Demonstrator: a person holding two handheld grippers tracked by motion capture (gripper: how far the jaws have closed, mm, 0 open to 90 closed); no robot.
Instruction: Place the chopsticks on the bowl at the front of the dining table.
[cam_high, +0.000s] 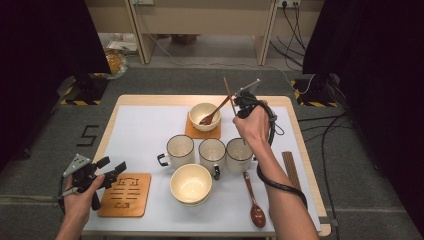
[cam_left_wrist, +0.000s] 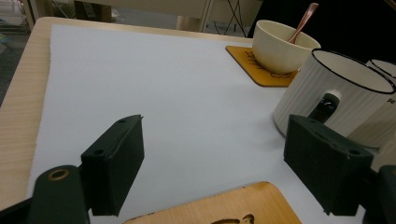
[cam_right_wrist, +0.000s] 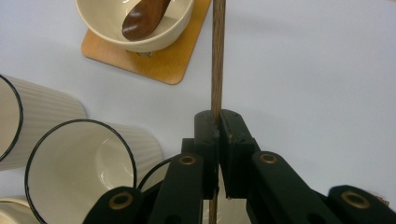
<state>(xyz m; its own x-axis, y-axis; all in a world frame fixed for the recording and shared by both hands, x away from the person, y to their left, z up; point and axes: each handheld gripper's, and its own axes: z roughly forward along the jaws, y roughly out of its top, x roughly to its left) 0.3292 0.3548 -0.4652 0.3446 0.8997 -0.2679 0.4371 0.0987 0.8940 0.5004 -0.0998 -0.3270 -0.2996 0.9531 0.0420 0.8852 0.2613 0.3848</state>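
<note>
My right gripper hangs over the back right of the white mat, shut on a thin wooden chopstick. In the right gripper view the chopstick runs straight up out of the closed jaws of this gripper, above the mugs and beside the cream bowl. That bowl sits on a wooden coaster with a brown spoon in it. My left gripper rests at the front left, open and holding nothing, over an empty coaster. In its own view the gripper faces a ribbed mug.
Three white mugs stand in a row mid-table, with a second cream bowl in front of them. A brown spoon lies at the front right. More dark chopsticks lie along the right edge.
</note>
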